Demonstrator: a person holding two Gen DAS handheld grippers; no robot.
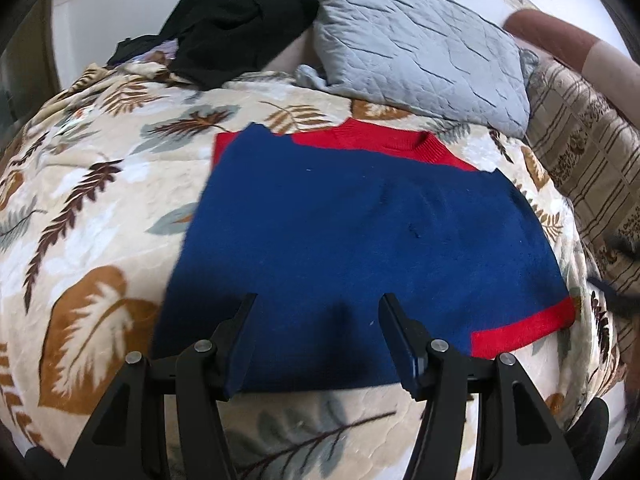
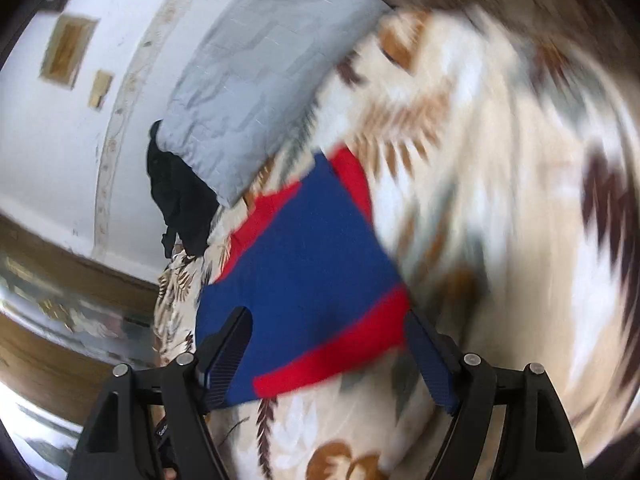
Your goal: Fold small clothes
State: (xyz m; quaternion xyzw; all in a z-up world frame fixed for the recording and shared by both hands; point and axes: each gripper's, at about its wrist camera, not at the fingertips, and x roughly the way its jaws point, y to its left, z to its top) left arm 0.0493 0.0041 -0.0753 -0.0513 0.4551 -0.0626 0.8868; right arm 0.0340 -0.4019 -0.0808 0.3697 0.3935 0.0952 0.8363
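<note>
Lying flat on the leaf-patterned bed (image 1: 100,208), a blue sweater with red trim (image 1: 360,232) is partly folded, seemingly ready for its next fold. The left claw (image 1: 318,308) and right claw (image 2: 328,320) both hover over its near edge, jaws apart, holding nothing.

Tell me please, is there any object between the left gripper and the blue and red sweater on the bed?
Nothing visible is in the way. The left gripper has its fingers open directly over the near edge of the sweater, which lies flat on the leaf-print blanket. The grey pillow and black clothes lie beyond it.
</note>
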